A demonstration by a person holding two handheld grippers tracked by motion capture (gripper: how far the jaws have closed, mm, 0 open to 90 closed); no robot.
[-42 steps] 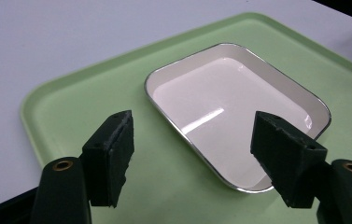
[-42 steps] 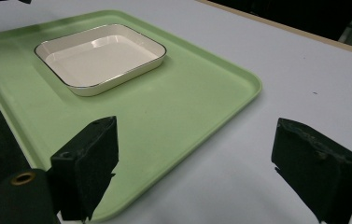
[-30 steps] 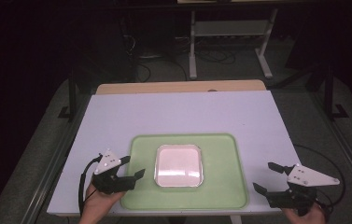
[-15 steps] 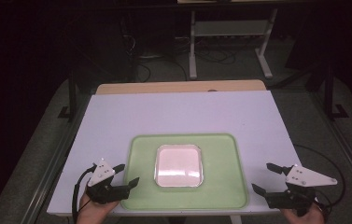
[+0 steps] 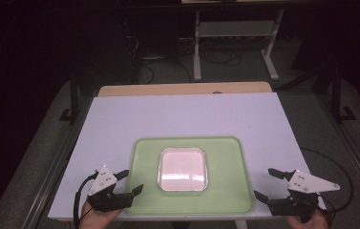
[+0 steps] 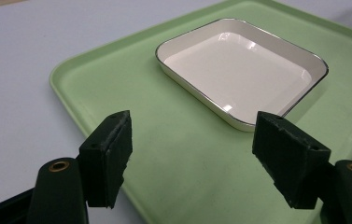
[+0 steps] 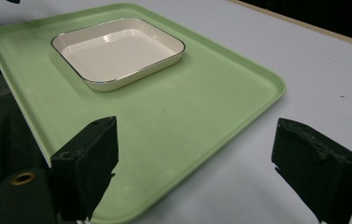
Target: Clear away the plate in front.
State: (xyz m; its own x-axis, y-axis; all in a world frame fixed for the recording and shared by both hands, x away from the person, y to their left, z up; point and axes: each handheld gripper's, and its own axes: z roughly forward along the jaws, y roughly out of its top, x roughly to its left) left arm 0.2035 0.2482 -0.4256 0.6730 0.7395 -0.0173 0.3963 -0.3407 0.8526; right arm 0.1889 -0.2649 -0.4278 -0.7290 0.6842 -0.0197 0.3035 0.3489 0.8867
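Observation:
A light green tray [image 5: 230,191] lies on the near half of the white table, and a white square dish [image 5: 183,168] with a thin dark rim sits at its middle. My left gripper [image 5: 131,181] hovers at the tray's near-left corner, jaws wide apart and empty. In the left gripper view the left gripper [image 6: 194,135] looks across the tray [image 6: 178,158] at the dish [image 6: 239,70]. My right gripper [image 5: 265,183] is open just off the tray's near-right corner. From the right gripper [image 7: 197,140], the tray [image 7: 187,107] and the empty dish [image 7: 117,51] lie ahead to the left.
The white table top [image 5: 177,114] stretches bare beyond the tray to a wooden strip [image 5: 182,89] along its far edge. Behind it stand a metal rack [image 5: 235,28] and cables on a dark floor. The table's near edge runs just under both hands.
My left gripper has drawn back a little toward the table's near edge, still open. The right gripper, tray and dish have not moved.

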